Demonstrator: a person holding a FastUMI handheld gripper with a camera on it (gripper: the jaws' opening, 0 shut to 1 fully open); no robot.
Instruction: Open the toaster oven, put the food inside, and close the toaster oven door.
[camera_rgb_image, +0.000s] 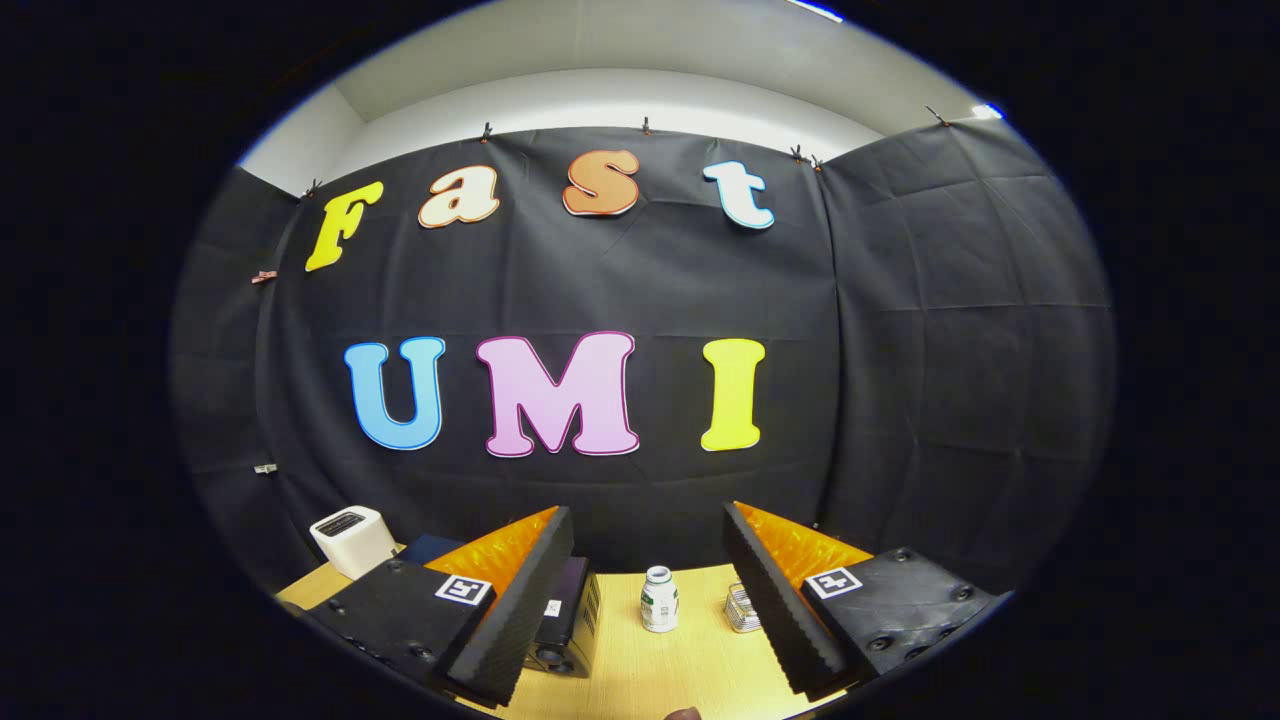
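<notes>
My gripper (648, 560) is held high over the wooden table (680, 670), its two fingers spread wide apart with nothing between them. A dark toaster oven (570, 620) sits on the table, partly hidden behind the left finger (510, 610); only its right side with a knob shows, and I cannot tell how its door stands. A small white bottle with a green label (659, 599) stands upright beyond the gap between the fingers. A small wire rack or basket (742, 608) peeks out beside the right finger (775, 590). The food cannot be made out.
A white boxy appliance (352, 540) stands at the table's far left corner, near the black cloth wall (900, 350). A dark blue object (428, 548) lies behind the left finger. A small brown rounded thing (684, 714) shows at the table's near edge.
</notes>
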